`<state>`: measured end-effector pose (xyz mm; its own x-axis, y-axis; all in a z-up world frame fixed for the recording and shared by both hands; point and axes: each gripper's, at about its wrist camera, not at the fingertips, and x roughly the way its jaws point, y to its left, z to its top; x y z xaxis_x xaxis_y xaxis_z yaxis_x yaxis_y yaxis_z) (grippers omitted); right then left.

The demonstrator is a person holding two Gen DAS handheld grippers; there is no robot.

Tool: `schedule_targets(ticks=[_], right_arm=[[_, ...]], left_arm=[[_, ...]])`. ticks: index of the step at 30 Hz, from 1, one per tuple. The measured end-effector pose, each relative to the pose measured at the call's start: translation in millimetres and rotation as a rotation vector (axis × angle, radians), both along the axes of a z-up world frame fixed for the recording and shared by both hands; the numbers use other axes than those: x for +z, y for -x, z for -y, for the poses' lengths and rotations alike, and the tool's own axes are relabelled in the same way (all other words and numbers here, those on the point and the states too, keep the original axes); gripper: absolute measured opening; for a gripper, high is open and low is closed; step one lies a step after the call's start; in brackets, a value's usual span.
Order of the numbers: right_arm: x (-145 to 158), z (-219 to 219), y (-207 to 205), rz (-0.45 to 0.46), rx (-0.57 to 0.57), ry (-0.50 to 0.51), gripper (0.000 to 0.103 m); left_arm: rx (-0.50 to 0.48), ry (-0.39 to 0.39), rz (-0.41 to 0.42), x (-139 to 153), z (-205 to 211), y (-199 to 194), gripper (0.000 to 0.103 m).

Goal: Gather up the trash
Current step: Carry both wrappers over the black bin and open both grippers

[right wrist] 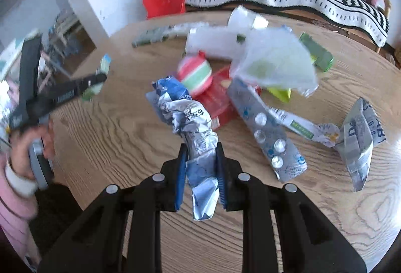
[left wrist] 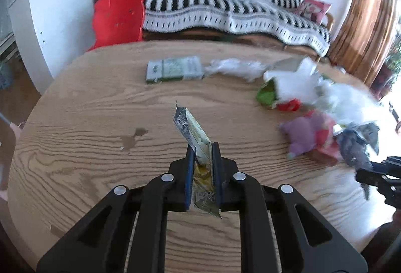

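My left gripper (left wrist: 203,147) is shut on a flat yellow-green and silver snack wrapper (left wrist: 193,130), lifted off the round wooden table (left wrist: 100,122). My right gripper (right wrist: 201,147) is shut on a crumpled blue-and-white wrapper (right wrist: 185,112), also held above the table (right wrist: 112,122). Behind it lies a heap of trash: a silver blister pack (right wrist: 270,137), a red packet (right wrist: 218,99), a clear plastic bag (right wrist: 275,57), a green carton (right wrist: 318,52) and a folded grey wrapper (right wrist: 361,140). In the right wrist view my left gripper (right wrist: 99,78) shows side-on at the left.
A flat green-and-white box (left wrist: 174,69) and white tissue (left wrist: 235,67) lie at the table's far side. Beyond stand a couch with a striped blanket (left wrist: 225,9), a red bag (left wrist: 117,19) and a white cabinet (left wrist: 55,9). A person's hand (right wrist: 32,145) holds the left gripper.
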<state>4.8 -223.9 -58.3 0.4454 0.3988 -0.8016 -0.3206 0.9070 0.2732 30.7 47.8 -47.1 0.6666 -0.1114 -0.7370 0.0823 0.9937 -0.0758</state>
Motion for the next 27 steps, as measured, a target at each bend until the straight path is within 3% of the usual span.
schedule_targets(ticks=[3, 7, 11, 14, 17, 21, 25, 27], right_arm=[[25, 18, 2, 0.065, -0.084, -0.101, 0.022], [66, 72, 21, 0.139, -0.233, -0.241, 0.022], [96, 141, 65, 0.214, -0.363, -0.218, 0.022], [94, 200, 110, 0.209, -0.456, -0.191, 0.022], [72, 252, 168, 0.174, -0.554, -0.144, 0.022], [10, 299, 245, 0.064, -0.673, -0.142, 0.022], [-71, 336, 307, -0.094, -0.806, -0.233, 0.022], [-96, 346, 324, -0.149, -0.833, -0.262, 0.022]], left_arm=[[-0.055, 0.1, 0.028, 20, 23, 19, 0.013], [-0.235, 0.117, 0.021, 47, 85, 46, 0.013], [-0.425, 0.157, 0.033, 80, 169, 75, 0.013], [-0.574, 0.199, -0.003, 91, 237, 99, 0.013], [-0.729, 0.214, -0.122, 73, 309, 131, 0.013], [-0.895, 0.156, -0.25, 17, 389, 190, 0.013], [-0.978, 0.098, -0.392, -51, 438, 225, 0.013], [-1.013, 0.062, -0.445, -78, 454, 230, 0.013]])
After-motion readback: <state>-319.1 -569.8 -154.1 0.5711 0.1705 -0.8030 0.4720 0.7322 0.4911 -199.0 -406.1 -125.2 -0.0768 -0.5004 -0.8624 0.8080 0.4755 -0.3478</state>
